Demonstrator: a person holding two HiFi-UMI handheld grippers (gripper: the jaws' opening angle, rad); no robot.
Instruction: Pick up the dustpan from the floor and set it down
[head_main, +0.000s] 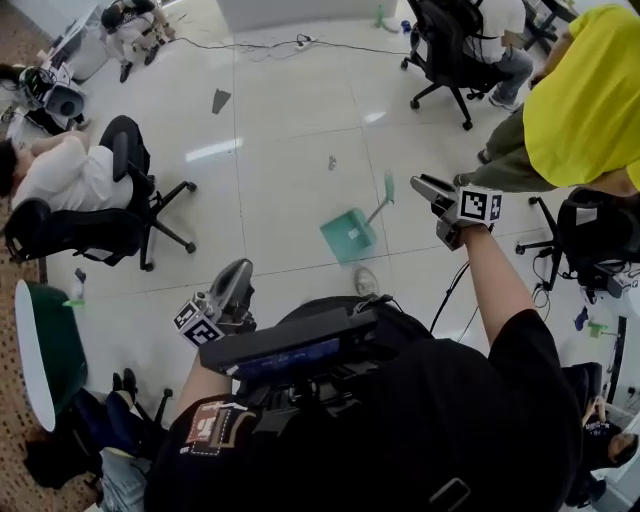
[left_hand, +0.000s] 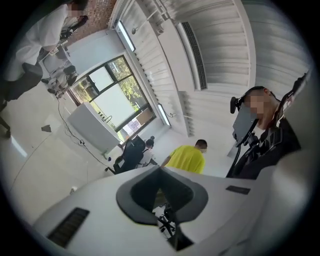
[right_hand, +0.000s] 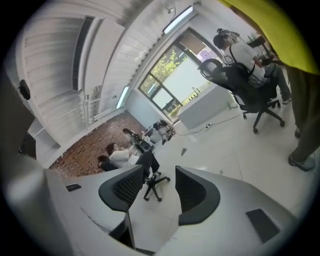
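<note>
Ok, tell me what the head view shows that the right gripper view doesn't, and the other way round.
Head view only: the green dustpan, held by neither gripper, and the left gripper. Right gripper view only: the right gripper's jaws standing apart with nothing between them, the windows and the ceiling. Both: the person in yellow and the seated person in white.

A teal-green dustpan (head_main: 349, 236) is seen against the white tiled floor (head_main: 270, 180), near the middle of the scene. Its square pan is turned near-left and its thin handle is slanted far-right. Its outline is blurred, so contact with the floor cannot be told.
</note>
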